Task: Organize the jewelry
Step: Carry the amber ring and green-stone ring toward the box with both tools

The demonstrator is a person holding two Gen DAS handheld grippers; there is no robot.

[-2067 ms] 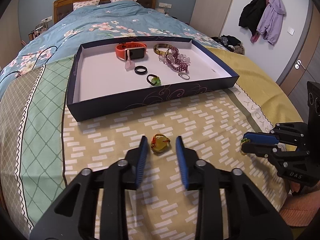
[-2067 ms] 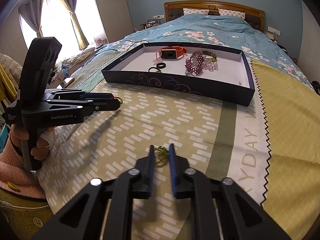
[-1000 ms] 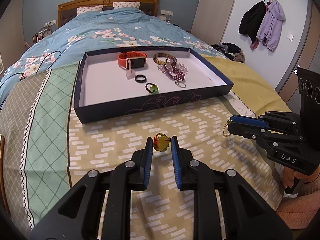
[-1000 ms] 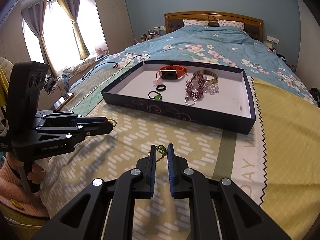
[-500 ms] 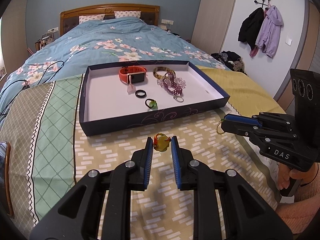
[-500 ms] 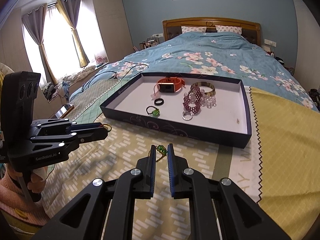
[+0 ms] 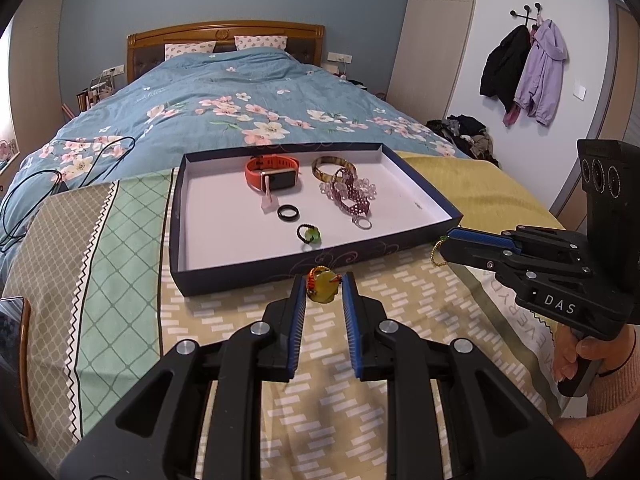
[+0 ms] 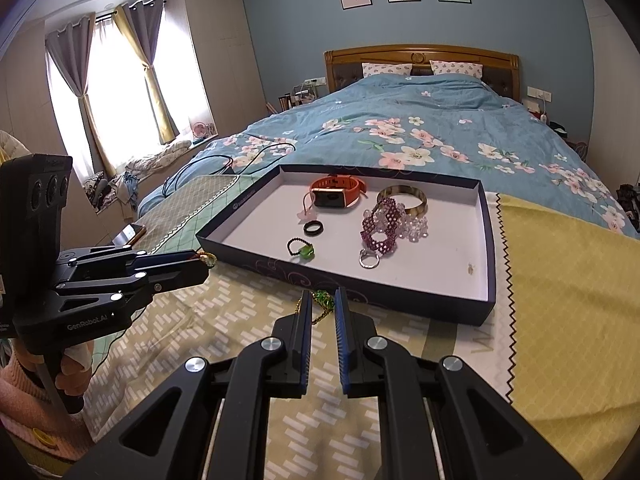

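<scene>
Both claws now hang clear of the bed with their pieces lifted, where two seconds back the left claw stood wide around a pendant lying on the bedspread and we had the right claw low over it too; the tray has slid nearer in both views.

We hold a yellow pendant clenched between the left claw's blue pads, its orange-red cord loop poking up at the tip. Our right claw is clenched on a small green beaded charm with a thin gold chain dangling below the pads.

What the coming move turns on, as we judge it: the tray lies straight ahead of both claws and just beyond their tips, its near wall broadside to us, so its long axis runs across our reach. The left claw sits nearer the tray's middle, the right nearer its right-hand half. Inside, an orange watch, a bangle, purple bead bracelets, a black ring, a green-stone ring and a silver ring crowd the far centre; the left and near right floor lie bare.
</scene>
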